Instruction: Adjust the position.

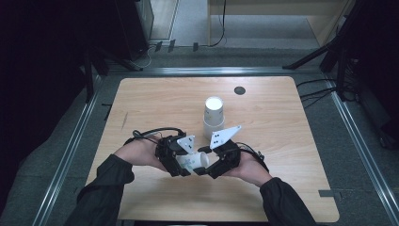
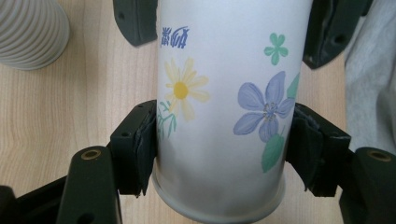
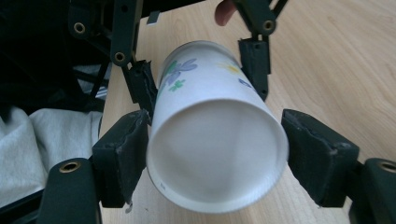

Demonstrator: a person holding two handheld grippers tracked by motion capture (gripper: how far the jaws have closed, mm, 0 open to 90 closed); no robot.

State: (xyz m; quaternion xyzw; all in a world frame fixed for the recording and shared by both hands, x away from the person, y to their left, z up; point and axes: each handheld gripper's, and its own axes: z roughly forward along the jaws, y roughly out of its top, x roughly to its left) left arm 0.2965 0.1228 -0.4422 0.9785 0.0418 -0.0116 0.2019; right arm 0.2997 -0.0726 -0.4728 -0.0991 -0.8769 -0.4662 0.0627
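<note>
The wooden surface (image 1: 282, 141) carries a stack of upturned ribbed cups (image 1: 213, 117) at its middle, with a small dark disc (image 1: 240, 90) beyond it. Nearer the person, a white paper cup (image 1: 196, 160) lies on its side in the air between both hands. It is printed with a yellow daisy, a purple flower, green leaves and blue lettering. The left tongs (image 2: 219, 149) are clamped on its wall near one end. The right tongs (image 3: 215, 154) straddle its other end, their pads slightly apart from the paper on one side.
</note>
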